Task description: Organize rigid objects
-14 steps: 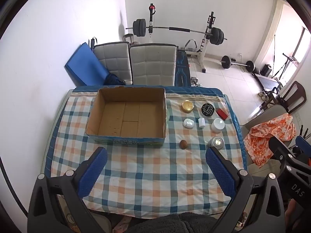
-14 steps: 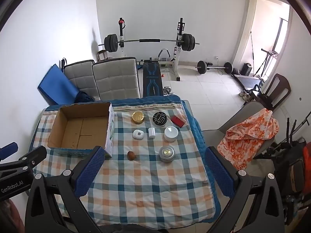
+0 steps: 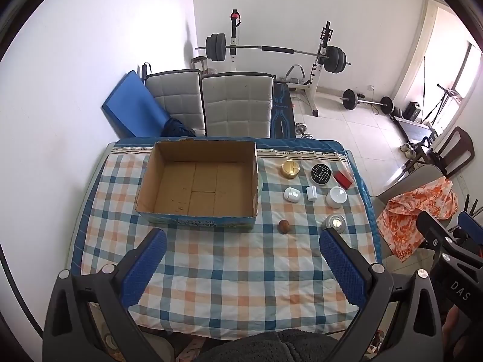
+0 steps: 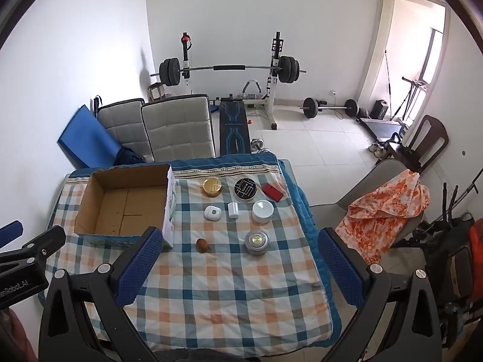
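Note:
An open, empty cardboard box (image 3: 199, 184) (image 4: 126, 205) stands on the left of the checked tablecloth. To its right lie several small objects: a gold round tin (image 3: 290, 169) (image 4: 212, 187), a black round tin (image 3: 321, 174) (image 4: 245, 189), a red block (image 3: 343, 179) (image 4: 273, 192), a white case (image 3: 291, 195) (image 4: 212, 212), a small white cylinder (image 3: 311, 193) (image 4: 233, 210), a white jar (image 3: 336, 197) (image 4: 262, 211), a silver puck light (image 3: 335, 222) (image 4: 256, 242) and a brown nut (image 3: 284, 227) (image 4: 202, 245). My left gripper (image 3: 241, 267) and right gripper (image 4: 238, 267) are both open and empty, high above the table's near edge.
Two grey padded chairs (image 3: 235, 105) stand behind the table, a blue mat (image 3: 132, 111) leans on the left wall. A chair with orange cloth (image 4: 383, 208) stands right of the table. A barbell rack (image 4: 229, 72) stands at the back wall.

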Motion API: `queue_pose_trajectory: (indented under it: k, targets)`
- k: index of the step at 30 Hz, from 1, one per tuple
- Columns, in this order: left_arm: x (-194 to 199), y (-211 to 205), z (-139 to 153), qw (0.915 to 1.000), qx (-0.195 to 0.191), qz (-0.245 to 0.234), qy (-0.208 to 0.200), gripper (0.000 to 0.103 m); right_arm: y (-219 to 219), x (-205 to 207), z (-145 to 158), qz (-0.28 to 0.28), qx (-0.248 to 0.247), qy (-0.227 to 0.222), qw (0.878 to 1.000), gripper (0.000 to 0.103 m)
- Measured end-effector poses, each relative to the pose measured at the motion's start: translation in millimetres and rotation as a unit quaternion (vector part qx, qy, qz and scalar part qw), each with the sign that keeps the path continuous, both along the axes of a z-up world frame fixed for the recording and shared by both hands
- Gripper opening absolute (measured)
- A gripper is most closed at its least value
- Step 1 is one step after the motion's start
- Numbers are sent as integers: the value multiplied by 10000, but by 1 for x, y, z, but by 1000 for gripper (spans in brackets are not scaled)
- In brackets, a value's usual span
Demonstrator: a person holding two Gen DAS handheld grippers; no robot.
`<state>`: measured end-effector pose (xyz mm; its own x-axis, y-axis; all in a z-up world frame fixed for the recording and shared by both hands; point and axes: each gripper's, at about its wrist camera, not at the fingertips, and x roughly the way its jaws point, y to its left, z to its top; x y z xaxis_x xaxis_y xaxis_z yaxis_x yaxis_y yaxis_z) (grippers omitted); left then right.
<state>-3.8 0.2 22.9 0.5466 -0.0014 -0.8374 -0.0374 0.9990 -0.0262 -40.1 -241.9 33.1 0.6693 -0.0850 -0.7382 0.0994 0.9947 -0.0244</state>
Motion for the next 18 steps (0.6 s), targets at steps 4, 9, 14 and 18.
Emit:
queue_pose_trajectory:
  k: [4,9,14,18]
  targets:
    - [-4,0,-1,10000,3,-15,8,103,-3,1,1,15,14,7,10000,103]
    - [-6,-1,-7,10000,40,-40,58,103,-4,0,0,5,10,12,10000,103]
    - [-6,0,-8,10000,40,-43,52,103,-2,-1,-2,-9,-25,11,10000,103]
    - [-6,1,-8,10000,24,-40,49,103,-1,-1,-3,-7,-57,4,10000,103]
